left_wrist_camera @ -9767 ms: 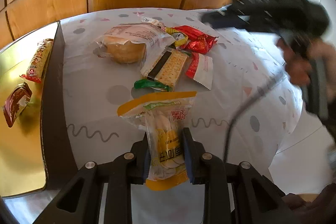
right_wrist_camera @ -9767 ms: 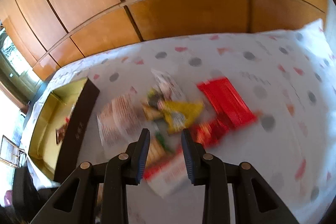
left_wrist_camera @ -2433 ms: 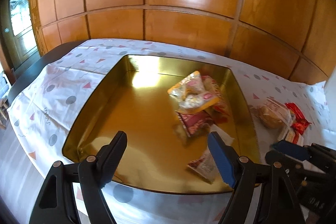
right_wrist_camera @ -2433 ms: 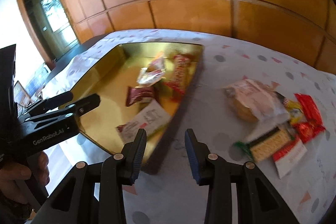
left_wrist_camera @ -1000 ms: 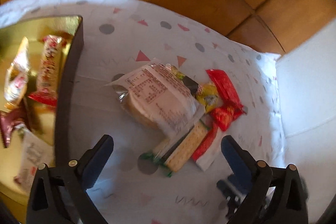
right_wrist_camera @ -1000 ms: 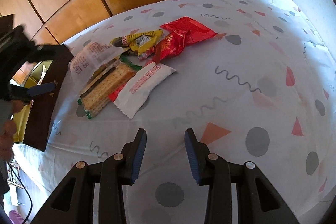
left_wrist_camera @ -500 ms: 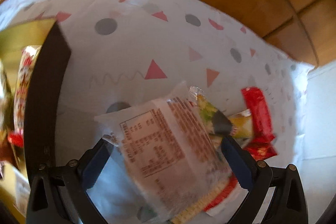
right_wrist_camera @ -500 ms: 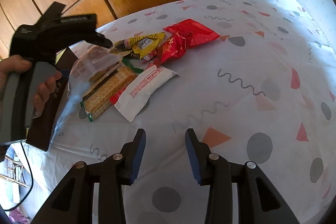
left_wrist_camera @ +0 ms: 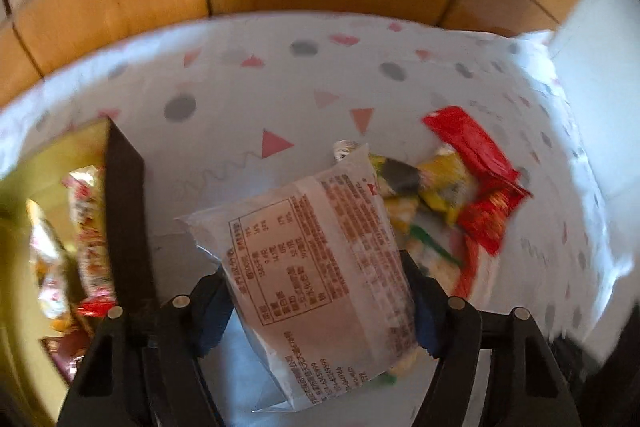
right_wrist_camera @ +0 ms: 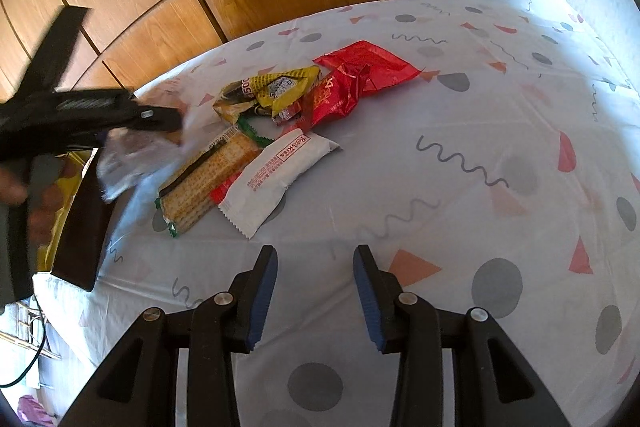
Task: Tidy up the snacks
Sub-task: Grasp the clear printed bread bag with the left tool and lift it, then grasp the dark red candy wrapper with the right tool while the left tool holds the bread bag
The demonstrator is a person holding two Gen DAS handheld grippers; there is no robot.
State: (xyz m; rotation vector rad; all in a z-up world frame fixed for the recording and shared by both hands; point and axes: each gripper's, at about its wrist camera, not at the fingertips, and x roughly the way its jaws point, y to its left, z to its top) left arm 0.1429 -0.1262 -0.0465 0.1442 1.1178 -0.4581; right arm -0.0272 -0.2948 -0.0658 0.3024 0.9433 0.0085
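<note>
- The left claw (left_wrist_camera: 320,299) is squeezed shut on the bread bag (left_wrist_camera: 320,267), a clear wrapper with a white label and a bun inside.
- The bag sits between the two blue pads, held up off the desk (right_wrist_camera: 460,211), and it leans a bit to one side.
- The gold box (left_wrist_camera: 16,187) is just to the left, past its dark wall (left_wrist_camera: 124,211). Some snacks already lie inside it.
- The right claw (right_wrist_camera: 316,291) has its jaws a little apart and holds nothing. It hovers over the spotted cloth.
- More snacks wait on the desk: the cracker pack (right_wrist_camera: 208,179), the white packet (right_wrist_camera: 276,175), the yellow packet (right_wrist_camera: 268,91) and the red wrappers (right_wrist_camera: 352,83).
- My guess is the bread bag goes into the gold box next.
- The wrapper is thin and slippery, so the bag could slide out of the pads and drop.
- A hard squeeze could squash the soft bun.
- The loose bottom of the bag hangs low, so it could catch on the dark wall and get pulled free.
- If the bag lands on top of the snacks in the box, it may sit crooked or push them about.
</note>
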